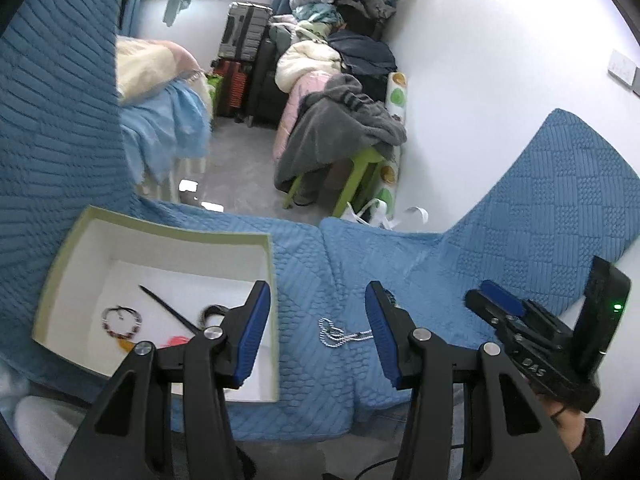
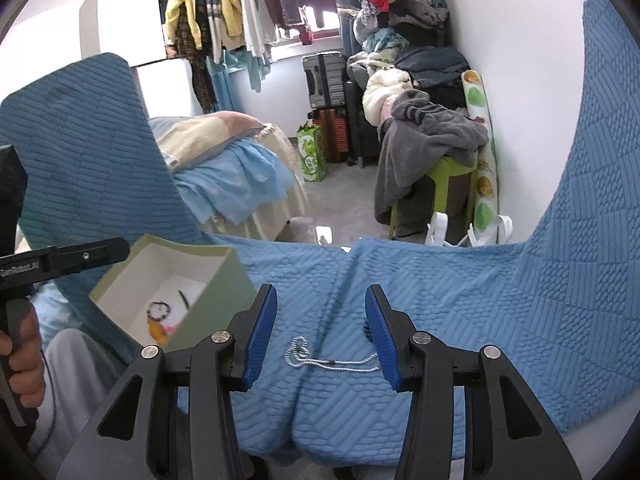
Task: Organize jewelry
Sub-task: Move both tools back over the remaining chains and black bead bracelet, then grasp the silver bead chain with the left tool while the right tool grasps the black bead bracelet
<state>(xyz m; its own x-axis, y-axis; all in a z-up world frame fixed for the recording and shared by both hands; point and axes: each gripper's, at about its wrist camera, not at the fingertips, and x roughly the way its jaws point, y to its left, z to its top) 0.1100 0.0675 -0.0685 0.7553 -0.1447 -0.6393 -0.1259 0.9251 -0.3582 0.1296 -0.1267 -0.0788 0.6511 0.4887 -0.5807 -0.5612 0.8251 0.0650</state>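
Note:
A silver chain necklace (image 1: 338, 334) (image 2: 320, 358) lies coiled on the blue quilted cover (image 1: 304, 264) (image 2: 440, 300). My left gripper (image 1: 317, 292) hovers open above it, nothing between its pads. My right gripper (image 2: 321, 294) is open too, with the chain on the cover below the gap; in the left wrist view it shows from the side, right gripper (image 1: 496, 300). Left of the chain stands a pale green open box (image 1: 160, 226) (image 2: 216, 292). Inside lie a beaded bracelet (image 1: 122, 322) (image 2: 159, 310), a black stick (image 1: 168, 308), a dark ring (image 1: 212, 314) and an orange-pink piece (image 1: 176, 340).
The cover's raised sides (image 1: 52, 120) (image 2: 592, 200) flank the seat. Beyond the front edge are the grey floor (image 2: 340, 200), a green stool under grey clothes (image 2: 432, 140), suitcases (image 2: 326, 80) and a bed (image 2: 224, 148). A hand (image 2: 16, 344) holds the left gripper's handle.

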